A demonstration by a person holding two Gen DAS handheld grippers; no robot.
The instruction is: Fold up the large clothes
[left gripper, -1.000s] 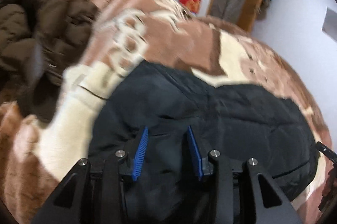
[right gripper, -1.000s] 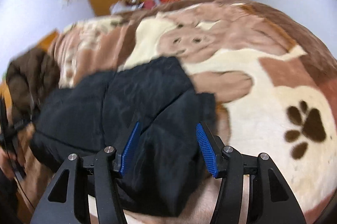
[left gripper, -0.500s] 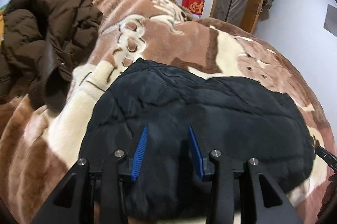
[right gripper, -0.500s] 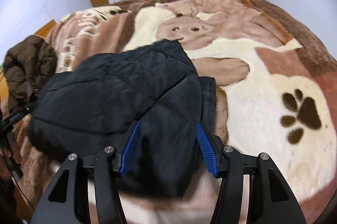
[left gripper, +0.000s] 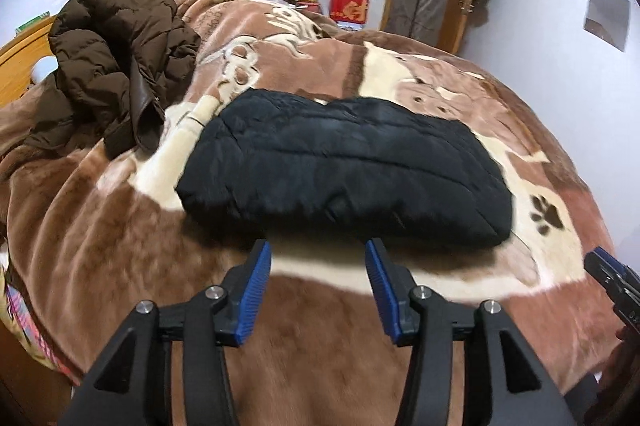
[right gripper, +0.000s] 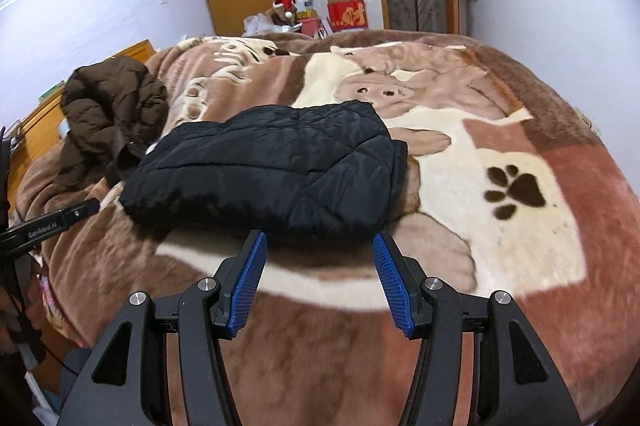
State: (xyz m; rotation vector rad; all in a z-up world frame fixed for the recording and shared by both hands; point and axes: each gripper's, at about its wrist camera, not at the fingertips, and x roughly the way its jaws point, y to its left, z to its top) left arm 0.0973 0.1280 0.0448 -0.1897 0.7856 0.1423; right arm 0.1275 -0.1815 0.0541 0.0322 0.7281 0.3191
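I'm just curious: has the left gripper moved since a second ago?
Yes. The left gripper has pulled back from the black jacket; its opening jaws now frame only blanket.

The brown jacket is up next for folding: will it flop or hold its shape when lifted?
The brown jacket lies crumpled in soft puffy folds, so it will probably sag and unfurl. Its quilted padding suggests it is bulky but fairly light. The smooth-looking shell may slip.

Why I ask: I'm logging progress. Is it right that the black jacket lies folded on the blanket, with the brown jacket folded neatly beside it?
Not quite. The black jacket lies folded on the blanket, but the brown jacket sits in a crumpled heap, not folded, as the left wrist view shows.
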